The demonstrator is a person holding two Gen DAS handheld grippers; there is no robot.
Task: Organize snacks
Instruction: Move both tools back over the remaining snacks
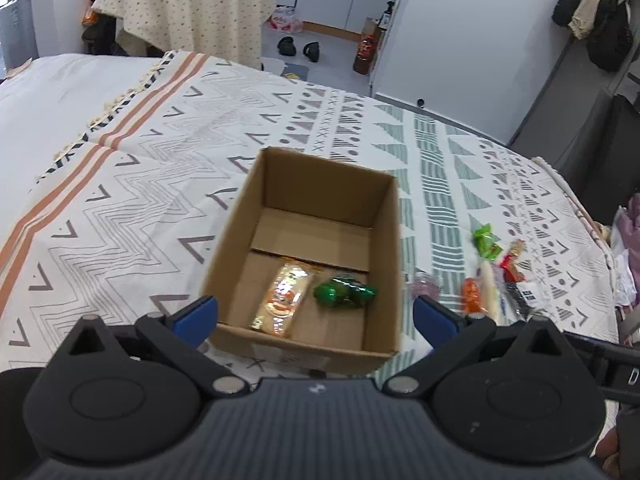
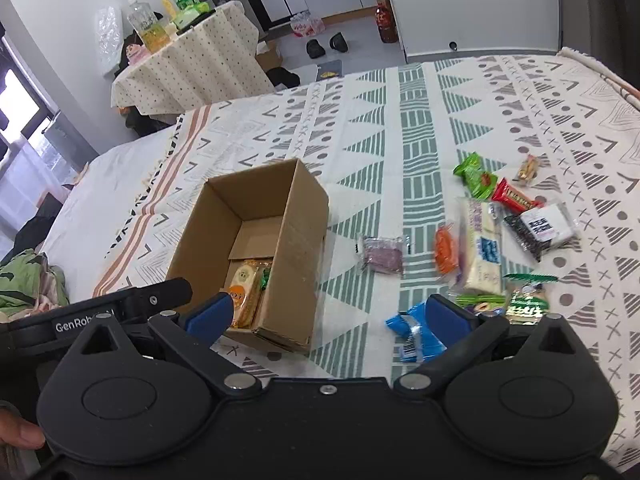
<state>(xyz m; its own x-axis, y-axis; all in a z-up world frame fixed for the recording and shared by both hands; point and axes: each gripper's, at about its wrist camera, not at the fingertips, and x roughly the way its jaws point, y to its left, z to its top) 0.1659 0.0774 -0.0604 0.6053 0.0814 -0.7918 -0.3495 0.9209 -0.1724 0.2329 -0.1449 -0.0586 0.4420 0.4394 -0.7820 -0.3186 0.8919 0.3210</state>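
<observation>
With two snacks boxed, both grippers, left gripper (image 1: 316,314) and right gripper (image 2: 327,314), stand released and empty over the cardboard box (image 1: 386,240); next, judged: fetch the blue packet (image 2: 416,334).

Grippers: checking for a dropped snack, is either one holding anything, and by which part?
Nothing is held. The left gripper and right gripper both stand open and empty.

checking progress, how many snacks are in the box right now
2. An orange cracker pack lies at the left of the box floor, and a green wrapped snack lies beside it on the right. The near wall may hide more.
</observation>
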